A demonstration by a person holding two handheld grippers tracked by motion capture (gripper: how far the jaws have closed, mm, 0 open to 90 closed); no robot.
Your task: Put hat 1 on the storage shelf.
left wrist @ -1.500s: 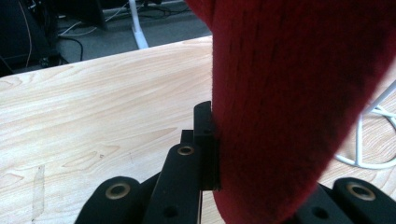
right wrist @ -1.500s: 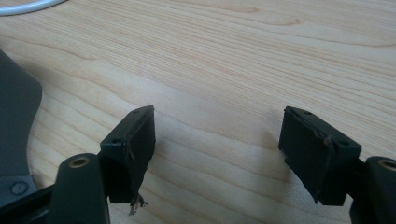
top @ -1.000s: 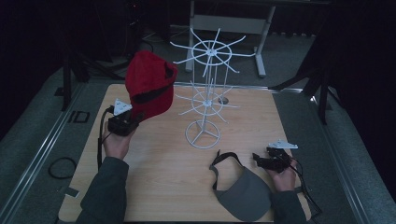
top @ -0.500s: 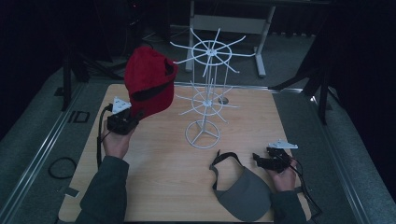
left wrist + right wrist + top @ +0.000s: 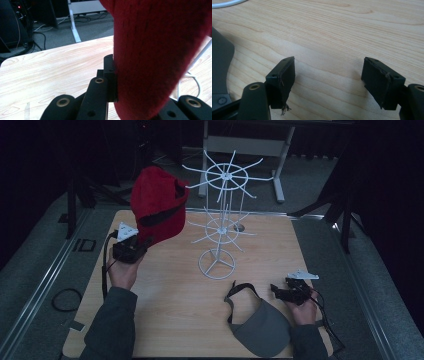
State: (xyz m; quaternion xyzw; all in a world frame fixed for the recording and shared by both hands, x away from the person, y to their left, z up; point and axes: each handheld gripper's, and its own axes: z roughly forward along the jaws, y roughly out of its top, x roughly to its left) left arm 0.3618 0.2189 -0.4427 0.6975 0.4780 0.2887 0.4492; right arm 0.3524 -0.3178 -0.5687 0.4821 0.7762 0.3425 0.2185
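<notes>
The left gripper (image 5: 131, 249) pinches the lower edge of a red cap (image 5: 156, 205), lifting it above the table's (image 5: 165, 305) far left, just beside a white wire rack (image 5: 220, 227); whether they touch is hard to tell. The right gripper (image 5: 291, 292) rests low at the near right, jaws spread wide and empty, near a grey visor (image 5: 260, 325) lying flat.

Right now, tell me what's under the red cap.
The red cap hangs in the air, clamped by the left gripper. Below it lies bare wooden table. The cap's inside is hidden, and its fabric covers part of the white rack.
</notes>
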